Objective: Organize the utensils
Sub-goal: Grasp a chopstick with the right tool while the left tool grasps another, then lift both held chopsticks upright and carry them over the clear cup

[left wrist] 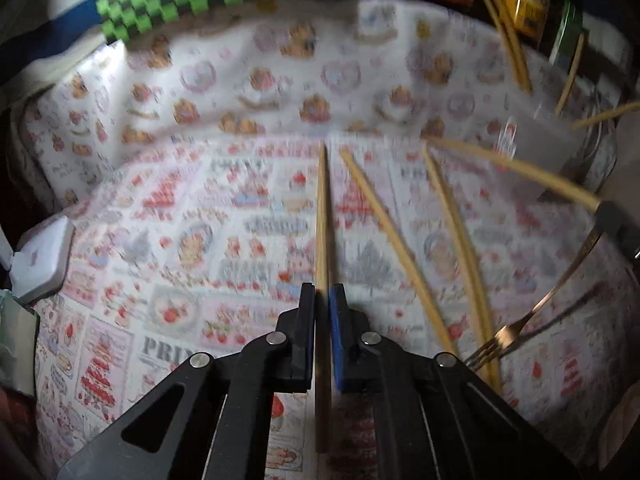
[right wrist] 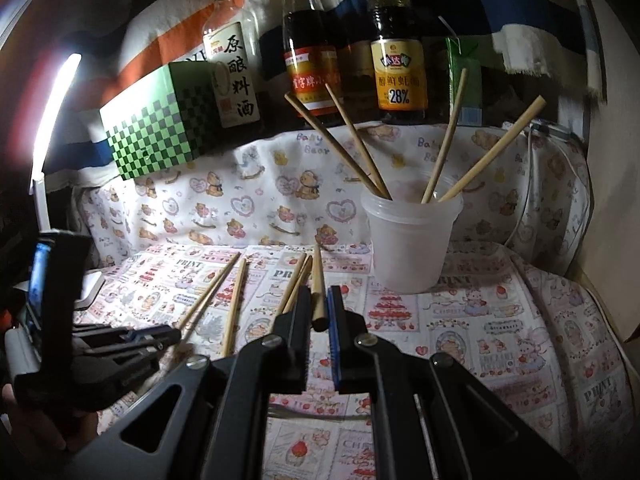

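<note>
Both grippers were clamped on chopsticks. The left gripper had its fingers pinched on one chopstick that ran straight ahead between the pads, tip low toward the tabletop; the right gripper had its fingers pinched on another chopstick near its thick end, most of the stick poking forward toward the cup. The cup stood at the back of the patterned cloth with four chopsticks already leaning in it, splayed left and right. Loose chopsticks lay on the cloth between the two grippers, and a fork lay to the right in the left view, seemingly under the right gripper in its own view. Risks, judged: the right grip sat close to the stick's end, so the long free part could pivot or slip out on the way to the cup. The cup looked light and translucent; a stick jabbed at its rim or against the leaning ones could tip it or flick those out. The splayed sticks left only a narrow gap in the middle for insertion. The two grippers were near each other, so both heading to the cup together could clash. The left view was blurred, so how firmly the left stick sat was hard to tell. The soft, wrinkled cloth could let the cup wobble.
</note>
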{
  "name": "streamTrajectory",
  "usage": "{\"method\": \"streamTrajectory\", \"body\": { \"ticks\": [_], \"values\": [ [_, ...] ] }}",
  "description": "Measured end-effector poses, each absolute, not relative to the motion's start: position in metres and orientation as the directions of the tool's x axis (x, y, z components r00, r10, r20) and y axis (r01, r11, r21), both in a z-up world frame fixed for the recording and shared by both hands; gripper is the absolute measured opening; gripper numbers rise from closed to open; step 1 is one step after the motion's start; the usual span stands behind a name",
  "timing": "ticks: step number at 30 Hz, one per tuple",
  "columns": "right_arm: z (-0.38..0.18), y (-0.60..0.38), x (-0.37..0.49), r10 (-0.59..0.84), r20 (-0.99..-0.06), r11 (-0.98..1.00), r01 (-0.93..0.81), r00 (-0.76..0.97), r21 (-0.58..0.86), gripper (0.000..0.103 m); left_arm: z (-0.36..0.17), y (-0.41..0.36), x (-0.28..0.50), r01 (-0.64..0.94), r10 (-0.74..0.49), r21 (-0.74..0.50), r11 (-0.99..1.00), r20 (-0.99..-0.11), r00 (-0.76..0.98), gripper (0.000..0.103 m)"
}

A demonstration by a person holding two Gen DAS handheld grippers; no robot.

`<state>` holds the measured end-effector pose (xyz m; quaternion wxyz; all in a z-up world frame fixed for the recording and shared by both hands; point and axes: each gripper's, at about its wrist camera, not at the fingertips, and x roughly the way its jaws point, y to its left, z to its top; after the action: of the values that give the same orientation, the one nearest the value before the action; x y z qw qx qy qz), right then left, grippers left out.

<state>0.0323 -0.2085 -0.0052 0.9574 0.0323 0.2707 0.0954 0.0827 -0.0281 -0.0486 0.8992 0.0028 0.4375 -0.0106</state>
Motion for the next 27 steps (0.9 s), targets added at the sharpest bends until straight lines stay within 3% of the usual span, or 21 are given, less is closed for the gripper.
{"method": "streamTrajectory", "body": {
  "ticks": [4, 10, 15, 18, 21, 27],
  "values": [
    [-0.005, -0.206, 0.032, 0.194, -0.512, 0.981, -0.165, 0.837, 0.102, 0.007, -0.027, -0.019, 0.071, 0.016, -0.018, -0.010, 1.000, -0.701, 0.713, 0.006],
    [-0.004, -0.209, 0.034, 0.202, -0.532, 0.979, -0.167, 0.822, 0.114, 0.007, -0.017, 0.000, 0.071, 0.052, -0.131, -0.136, 0.989, -0.683, 0.719, 0.006],
    [-0.013, -0.205, 0.042, 0.103, -0.614, 0.994, -0.096, 0.782, 0.045, 0.012, -0.011, 0.006, 0.069, 0.007, -0.100, -0.143, 0.990, -0.652, 0.751, 0.006],
    [-0.025, -0.206, 0.052, 0.166, -0.676, 0.986, -0.122, 0.718, 0.112, 0.010, -0.002, 0.005, 0.059, -0.059, 0.008, -0.067, 0.996, -0.590, 0.807, 0.006],
    [-0.032, -0.203, 0.054, 0.196, -0.705, 0.981, -0.144, 0.682, 0.134, 0.008, 0.004, 0.014, 0.055, -0.044, -0.038, -0.132, 0.990, -0.562, 0.826, 0.006],
    [-0.027, -0.200, 0.041, 0.188, -0.648, 0.982, -0.149, 0.738, 0.115, 0.007, 0.020, 0.018, 0.041, -0.038, -0.029, -0.136, 0.990, -0.458, 0.889, 0.006]
  ]
}}
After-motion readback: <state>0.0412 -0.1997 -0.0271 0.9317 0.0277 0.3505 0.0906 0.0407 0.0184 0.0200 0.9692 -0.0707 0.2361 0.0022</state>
